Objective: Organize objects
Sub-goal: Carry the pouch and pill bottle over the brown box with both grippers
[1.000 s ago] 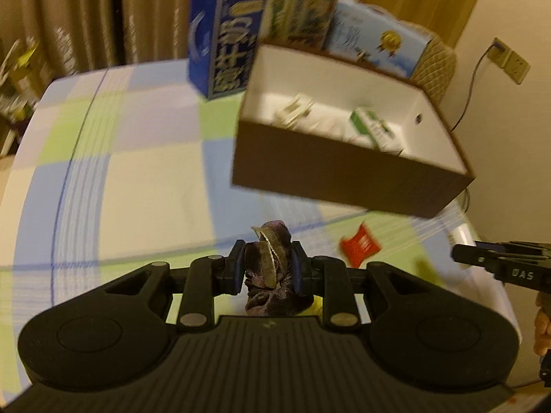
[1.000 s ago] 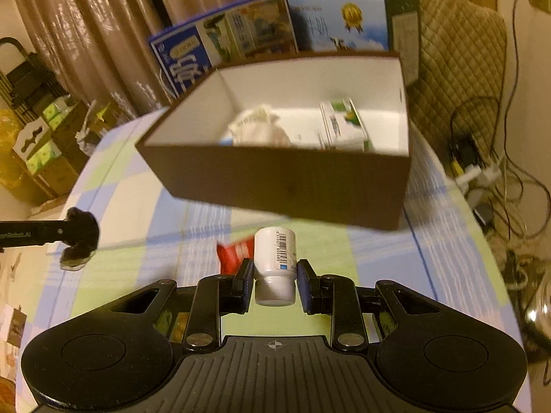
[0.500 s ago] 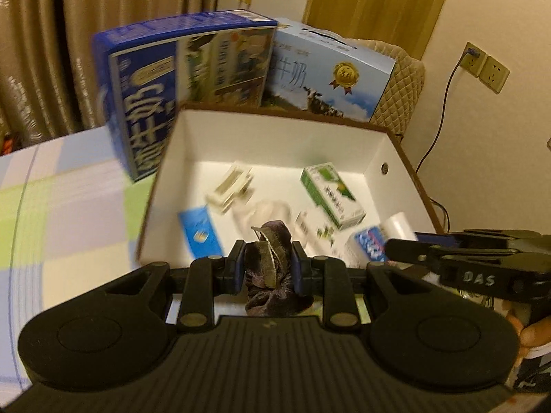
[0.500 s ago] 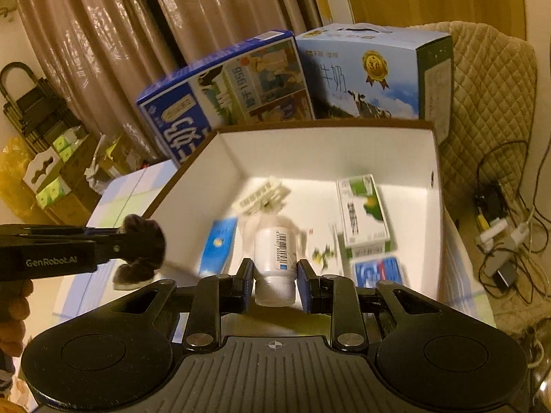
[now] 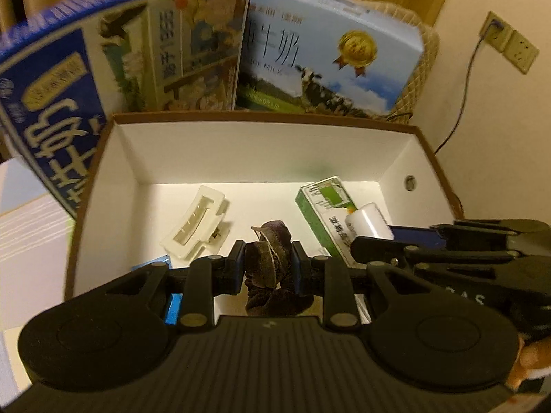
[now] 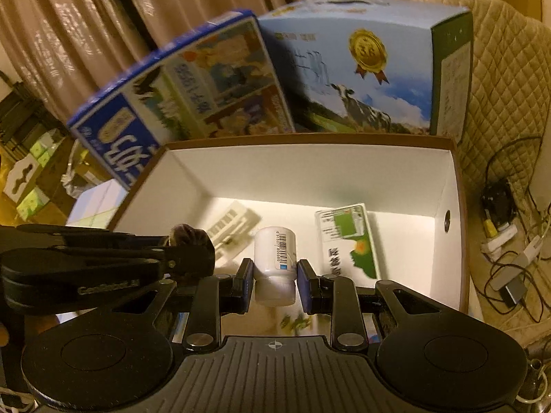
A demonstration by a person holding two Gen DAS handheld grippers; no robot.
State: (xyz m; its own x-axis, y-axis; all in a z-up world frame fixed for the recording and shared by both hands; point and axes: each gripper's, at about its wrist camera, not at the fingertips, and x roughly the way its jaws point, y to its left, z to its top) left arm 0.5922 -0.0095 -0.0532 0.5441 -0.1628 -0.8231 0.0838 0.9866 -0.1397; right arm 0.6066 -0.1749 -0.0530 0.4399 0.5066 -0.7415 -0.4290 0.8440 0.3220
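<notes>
My left gripper (image 5: pixel 268 265) is shut on a dark purple velvet scrunchie (image 5: pixel 272 275) and hangs over the open brown box (image 5: pixel 261 153) with white inside walls. My right gripper (image 6: pixel 274 275) is shut on a white pill bottle (image 6: pixel 275 258) with a barcode, also over the box. Each gripper shows in the other view: the right one (image 5: pixel 430 251) with the white bottle (image 5: pixel 368 222) at its tip, the left one (image 6: pixel 103 258) with the scrunchie (image 6: pixel 189 237). On the box floor lie a white hair claw (image 5: pixel 196 227) and a green and white carton (image 5: pixel 323 213).
Two milk cartons stand behind the box: a dark blue one (image 5: pixel 103 79) on the left and a light blue one (image 5: pixel 330 58) with a cow picture. A blue packet (image 5: pixel 172 303) peeks out under my left gripper. Cables and a power strip (image 6: pixel 499 237) lie on the right.
Both grippers have moved forward from the table to over the box, now lower and deeper in it. Each still holds its object, and they sit closer together.
</notes>
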